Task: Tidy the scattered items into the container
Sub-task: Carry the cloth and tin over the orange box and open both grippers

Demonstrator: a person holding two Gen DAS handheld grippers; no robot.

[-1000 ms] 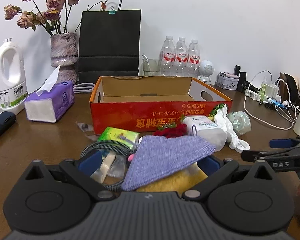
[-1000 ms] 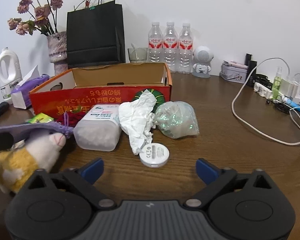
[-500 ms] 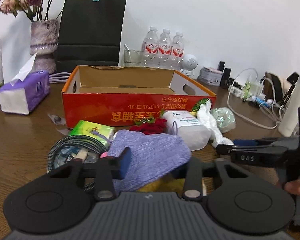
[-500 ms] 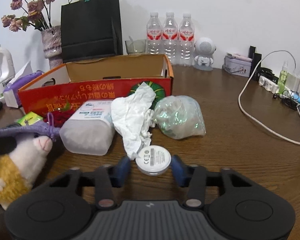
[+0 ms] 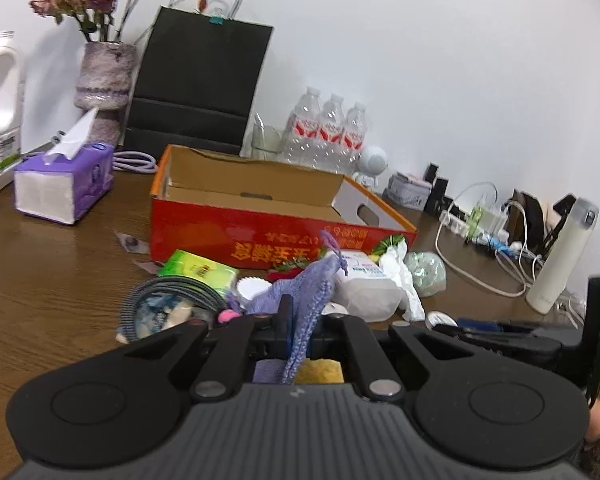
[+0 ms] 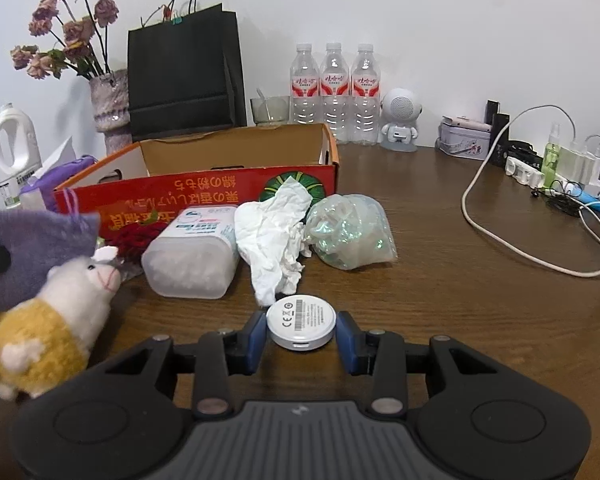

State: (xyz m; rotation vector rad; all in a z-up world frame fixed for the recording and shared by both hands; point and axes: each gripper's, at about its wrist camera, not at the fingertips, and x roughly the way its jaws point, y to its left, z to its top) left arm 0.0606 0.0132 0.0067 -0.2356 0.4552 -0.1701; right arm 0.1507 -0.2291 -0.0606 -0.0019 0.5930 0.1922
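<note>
The red cardboard box (image 5: 260,216) stood open-topped on the brown table (image 6: 460,300), ahead of both grippers and beyond the scattered clutter, its printed long side facing them. Against that side lay a translucent plastic tub (image 6: 194,256), a crumpled white tissue (image 6: 276,240) and a shiny clear bag (image 6: 350,232), all straight ahead of the right gripper (image 6: 301,334). The purple knitted cloth (image 5: 300,304) ran up between the fingers of the left gripper (image 5: 300,326), which were pinched nearly together on it; from the right wrist view the cloth (image 6: 32,244) hung draped over a yellow and white plush toy (image 6: 56,320) off to that gripper's left. A coiled grey cable (image 5: 168,296) and a green packet (image 5: 198,272) sat ahead and to the left of the left gripper. The white round disc (image 6: 301,322) lay flat on the table between the right gripper's blue pads (image 6: 256,336), label up; the pads were narrowed in close to its rim on both sides, though whether they touched it could not be told.
</note>
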